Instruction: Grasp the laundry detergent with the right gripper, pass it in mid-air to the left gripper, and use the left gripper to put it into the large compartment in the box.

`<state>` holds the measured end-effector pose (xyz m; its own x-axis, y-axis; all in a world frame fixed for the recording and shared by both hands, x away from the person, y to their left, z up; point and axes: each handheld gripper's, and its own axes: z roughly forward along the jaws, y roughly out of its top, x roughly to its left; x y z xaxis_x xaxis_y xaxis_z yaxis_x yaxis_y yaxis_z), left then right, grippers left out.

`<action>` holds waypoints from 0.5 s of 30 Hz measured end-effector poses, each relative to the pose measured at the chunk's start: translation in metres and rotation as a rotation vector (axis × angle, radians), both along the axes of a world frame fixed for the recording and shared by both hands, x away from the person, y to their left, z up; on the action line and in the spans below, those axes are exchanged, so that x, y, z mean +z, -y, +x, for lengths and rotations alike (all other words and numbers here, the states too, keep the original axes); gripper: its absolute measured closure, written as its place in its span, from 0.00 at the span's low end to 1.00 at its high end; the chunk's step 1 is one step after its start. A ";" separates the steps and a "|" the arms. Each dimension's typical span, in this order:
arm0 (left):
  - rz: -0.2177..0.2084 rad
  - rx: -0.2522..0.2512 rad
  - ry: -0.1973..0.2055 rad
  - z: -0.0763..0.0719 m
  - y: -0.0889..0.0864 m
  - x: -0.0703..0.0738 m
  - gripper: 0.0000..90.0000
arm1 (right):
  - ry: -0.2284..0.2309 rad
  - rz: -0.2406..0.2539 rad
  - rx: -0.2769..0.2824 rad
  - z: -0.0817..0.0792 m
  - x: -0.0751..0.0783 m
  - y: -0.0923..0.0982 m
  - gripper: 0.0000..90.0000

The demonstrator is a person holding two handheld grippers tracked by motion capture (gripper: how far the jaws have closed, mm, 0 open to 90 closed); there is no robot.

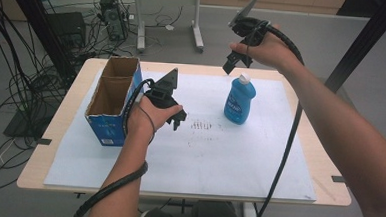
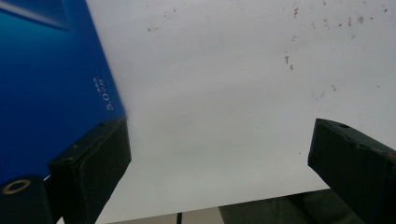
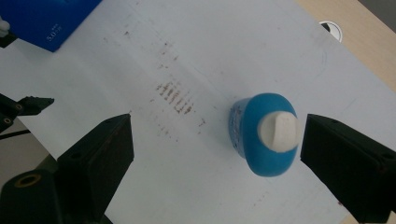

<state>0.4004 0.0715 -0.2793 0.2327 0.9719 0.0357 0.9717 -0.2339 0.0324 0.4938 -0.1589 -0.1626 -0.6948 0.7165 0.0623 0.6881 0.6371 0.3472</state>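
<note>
A lab or test room set up for recording

We see a light wooden table covered with a white sheet that bears rubbed brown marks, standing on a plain grey floor. Bundles of black cables trail over the floor at the left, running past a dark equipment box and a small device wired up beside it. Behind stands a second desk on white metal legs, and black frame posts rise at both sides, as in a rigged workspace.
</note>
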 end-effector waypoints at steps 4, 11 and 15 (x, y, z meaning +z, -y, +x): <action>0.001 -0.006 0.003 -0.003 0.004 0.001 0.07 | 0.005 -0.015 -0.016 -0.004 0.001 0.018 0.11; -0.006 -0.008 0.005 -0.006 0.006 0.004 0.07 | 0.011 -0.012 -0.050 -0.008 -0.001 0.045 0.10; -0.008 0.005 0.011 -0.007 0.004 0.005 0.07 | 0.018 -0.022 -0.050 -0.011 -0.005 0.061 0.10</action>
